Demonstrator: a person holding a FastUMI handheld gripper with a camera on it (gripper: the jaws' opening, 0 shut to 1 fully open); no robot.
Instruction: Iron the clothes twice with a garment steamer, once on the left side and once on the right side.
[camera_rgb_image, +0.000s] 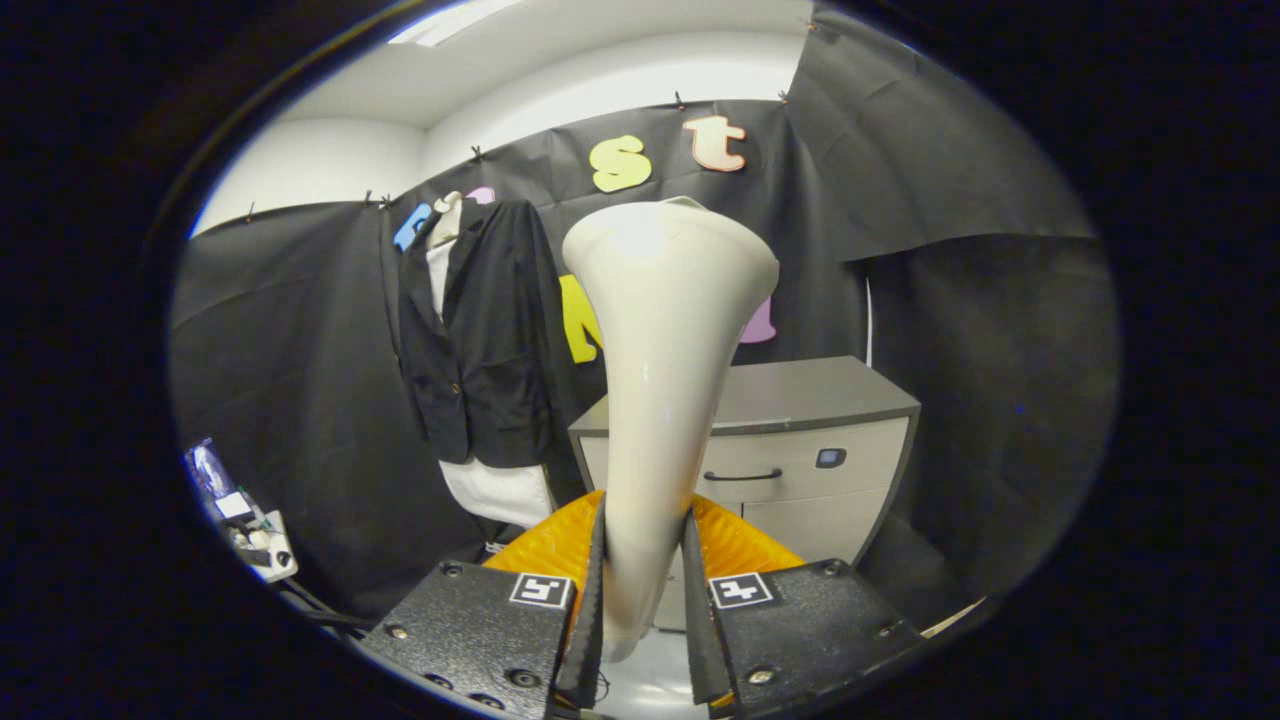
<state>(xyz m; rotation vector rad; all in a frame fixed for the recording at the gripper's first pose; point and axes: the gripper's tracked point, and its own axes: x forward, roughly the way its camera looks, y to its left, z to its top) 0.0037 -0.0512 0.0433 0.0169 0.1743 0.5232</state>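
Fingers (645, 585) clamped on steamer (665, 330)

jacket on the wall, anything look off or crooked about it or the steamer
Nothing stands out. The jacket hangs straight on the wall cloth over a white shirt, beside the cabinet. The tongs are shut on the steamer, which points up ahead of them, well short of the jacket.

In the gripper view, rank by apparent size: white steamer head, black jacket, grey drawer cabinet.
1. White cone-shaped steamer head, clamped in the hand-held gripper; nearness inflates it.
2-3. Hanging black jacket and grey drawer cabinet look alike; unranked.
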